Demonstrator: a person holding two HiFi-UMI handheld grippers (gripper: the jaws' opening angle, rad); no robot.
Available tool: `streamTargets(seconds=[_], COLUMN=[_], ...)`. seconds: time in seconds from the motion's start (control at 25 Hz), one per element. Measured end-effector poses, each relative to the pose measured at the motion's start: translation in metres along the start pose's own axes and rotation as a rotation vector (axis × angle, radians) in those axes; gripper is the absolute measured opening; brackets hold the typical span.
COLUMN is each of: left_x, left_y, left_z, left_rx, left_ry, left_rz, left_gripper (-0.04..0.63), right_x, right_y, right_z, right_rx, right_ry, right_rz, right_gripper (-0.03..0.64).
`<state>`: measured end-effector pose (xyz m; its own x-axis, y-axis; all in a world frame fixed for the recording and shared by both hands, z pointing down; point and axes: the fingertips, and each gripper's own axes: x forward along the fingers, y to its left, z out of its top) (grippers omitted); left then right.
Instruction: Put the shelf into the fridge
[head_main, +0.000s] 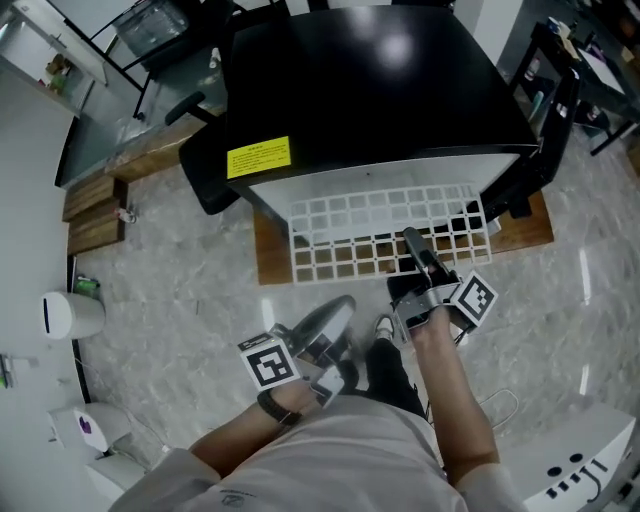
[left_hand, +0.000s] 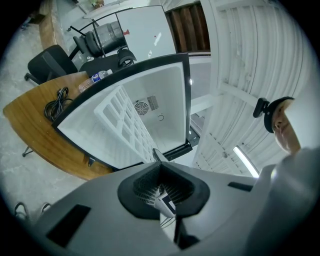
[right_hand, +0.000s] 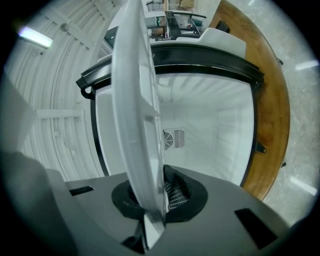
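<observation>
R gripper clamps shelf near edge, frame ctr, to slide it level into fridge; L gripper is shut, empty.

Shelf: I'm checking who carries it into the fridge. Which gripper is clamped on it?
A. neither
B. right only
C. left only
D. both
B: the right gripper pinches the edge of the white shelf in its own view, while the left gripper is shut on nothing, back from the shelf.
</observation>
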<state>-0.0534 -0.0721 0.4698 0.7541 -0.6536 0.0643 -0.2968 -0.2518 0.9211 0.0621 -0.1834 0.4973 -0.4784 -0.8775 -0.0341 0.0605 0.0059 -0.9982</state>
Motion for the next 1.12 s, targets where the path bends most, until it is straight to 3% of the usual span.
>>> streamTargets(seconds=[0.12, 0.24, 0.36, 0.48, 0.56, 0.68, 0.88, 1.0, 1.12], left_x=[0.006, 0.006, 0.004, 0.002, -0.001, -0.010, -0.013, -0.009, -0.006], left_y=[0.008, 0.019, 0.024, 0.028, 0.025, 0.011, 0.023, 0.022, 0.013], left_z=[0.015, 0.037, 0.054, 0.056, 0.054, 0.040, 0.028, 0.049, 0.055], left_rx=[0.006, -0.030, -0.019, -0.099, -0.114, -0.057, -0.183, -0.173, -0.192], left_ry=[-0.037, -0.118, -0.181, -0.237, -0.244, -0.208, -0.250, -0.318, -0.322], left_rz=[0.019, 0.055, 0.072, 0.093, 0.099, 0.083, 0.091, 0.060, 0.049], left_gripper=[0.006, 0.006, 0.006, 0.006, 0.006, 0.006, 0.009, 0.009, 0.009], right_x=[-0.004, -0.002, -0.002, -0.001, -0.001, -0.001, 0.000, 0.000, 0.000], right_y=[-0.002, -0.003, -0.005, -0.006, -0.004, -0.001, -0.001, -0.002, -0.001], right_z=[0.005, 0.003, 0.004, 0.004, 0.003, 0.004, 0.003, 0.003, 0.002], right_rx=[-0.003, 0.002, 0.001, -0.007, -0.010, -0.025, -0.020, -0.026, -0.034], right_ry=[-0.053, -0.051, -0.048, -0.040, -0.035, -0.024, -0.011, -0.002, 0.006], right_rz=[0.011, 0.016, 0.012, 0.009, 0.008, 0.011, 0.006, -0.005, -0.008], right_gripper=[0.046, 0.046, 0.046, 0.046, 0.046, 0.044, 0.044, 0.044, 0.044])
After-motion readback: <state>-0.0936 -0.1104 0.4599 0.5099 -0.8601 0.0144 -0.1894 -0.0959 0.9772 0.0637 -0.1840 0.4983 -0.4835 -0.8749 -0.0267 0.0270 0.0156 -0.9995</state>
